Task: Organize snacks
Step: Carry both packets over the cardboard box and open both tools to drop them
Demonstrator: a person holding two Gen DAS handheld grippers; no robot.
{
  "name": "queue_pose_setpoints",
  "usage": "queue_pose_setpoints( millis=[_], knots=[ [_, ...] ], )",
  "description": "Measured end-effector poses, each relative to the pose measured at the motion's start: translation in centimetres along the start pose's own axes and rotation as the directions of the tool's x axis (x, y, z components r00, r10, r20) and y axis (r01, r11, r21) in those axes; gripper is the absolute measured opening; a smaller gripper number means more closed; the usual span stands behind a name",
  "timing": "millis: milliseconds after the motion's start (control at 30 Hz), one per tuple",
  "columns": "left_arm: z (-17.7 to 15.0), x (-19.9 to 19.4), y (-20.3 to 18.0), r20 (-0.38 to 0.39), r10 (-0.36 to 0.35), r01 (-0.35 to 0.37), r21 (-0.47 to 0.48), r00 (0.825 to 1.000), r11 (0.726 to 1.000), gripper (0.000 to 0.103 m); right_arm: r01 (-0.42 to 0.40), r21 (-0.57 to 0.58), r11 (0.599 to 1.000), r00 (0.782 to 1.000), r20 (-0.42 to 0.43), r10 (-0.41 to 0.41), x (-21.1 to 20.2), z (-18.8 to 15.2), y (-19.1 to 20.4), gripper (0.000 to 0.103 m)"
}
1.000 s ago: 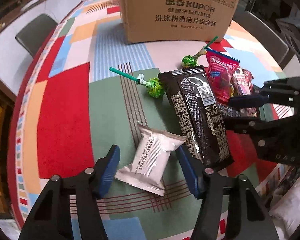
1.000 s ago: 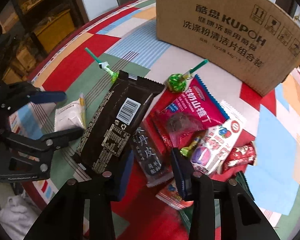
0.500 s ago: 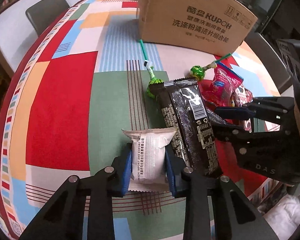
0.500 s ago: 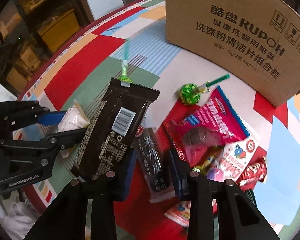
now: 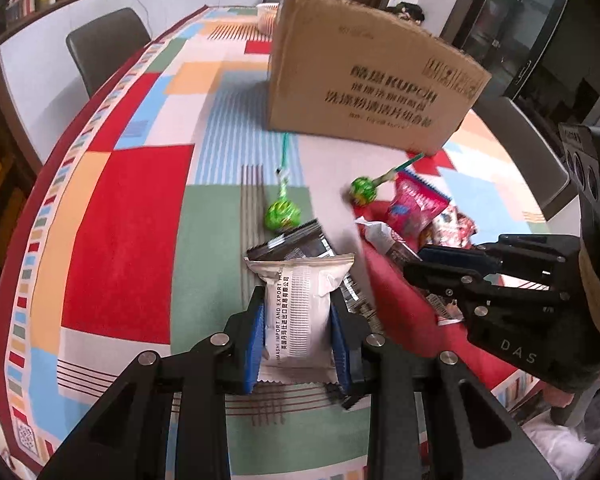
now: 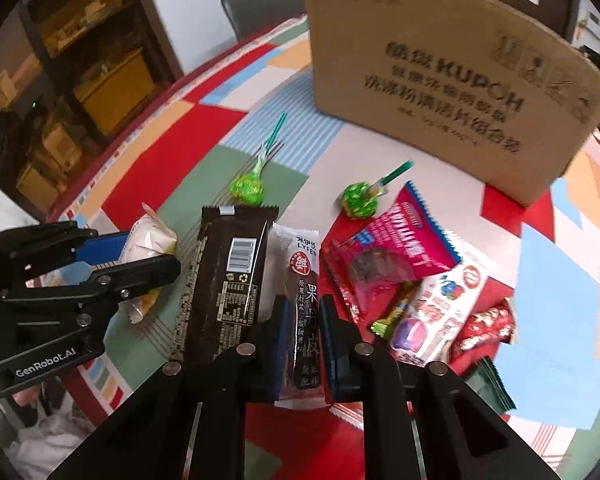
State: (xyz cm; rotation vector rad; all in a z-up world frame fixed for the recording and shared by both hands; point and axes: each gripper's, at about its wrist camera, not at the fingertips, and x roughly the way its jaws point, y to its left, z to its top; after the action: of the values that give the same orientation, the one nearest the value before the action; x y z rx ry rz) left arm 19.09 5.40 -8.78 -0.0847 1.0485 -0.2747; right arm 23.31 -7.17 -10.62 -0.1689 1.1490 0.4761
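Observation:
My left gripper [image 5: 298, 320] is shut on a white snack packet [image 5: 298, 314] and holds it above the table; the packet also shows in the right wrist view [image 6: 148, 240]. My right gripper [image 6: 303, 334] is shut on a dark fruit-leather packet [image 6: 305, 292]. A long black snack bag [image 6: 228, 276] lies between the two grippers. Two green lollipops [image 6: 247, 190] [image 6: 359, 200] lie farther back. A pink bag [image 6: 396, 248] and several small snacks [image 6: 444, 312] lie in a pile at the right.
A large open cardboard box [image 5: 364, 92] stands at the back of the colourful tablecloth [image 5: 124, 208]. A dark chair [image 5: 104, 48] stands at the far left edge. Shelving [image 6: 84, 60] stands beyond the table's left side.
My left gripper closed on the white packet and lifted it. My right gripper closed on the fruit-leather packet. Both wrists tilted up toward the box.

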Motion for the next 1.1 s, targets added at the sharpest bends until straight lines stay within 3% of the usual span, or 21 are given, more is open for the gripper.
queue_pose_setpoints(
  millis=[567,967,1100],
  knots=[
    [3.1,-4.4,-2.3,0.145,-0.007,-0.002,0.061,0.989,0.998,0.029,-0.004,0.024,1.000,0.985,0.173,0.000,-6.0,1.1,-0.6,0.016],
    [7.2,-6.8,-4.4,0.272,-0.015,-0.019,0.125,0.962,0.992,0.029,0.035,0.064,0.997,0.943,0.329,-0.054,-10.3,3.4,-2.2,0.016],
    [8.9,-7.5,-5.2,0.316,-0.020,-0.028,0.147,0.948,0.989,0.029,0.055,0.080,0.995,0.914,0.398,-0.082,-11.6,4.1,-2.9,0.016]
  ],
)
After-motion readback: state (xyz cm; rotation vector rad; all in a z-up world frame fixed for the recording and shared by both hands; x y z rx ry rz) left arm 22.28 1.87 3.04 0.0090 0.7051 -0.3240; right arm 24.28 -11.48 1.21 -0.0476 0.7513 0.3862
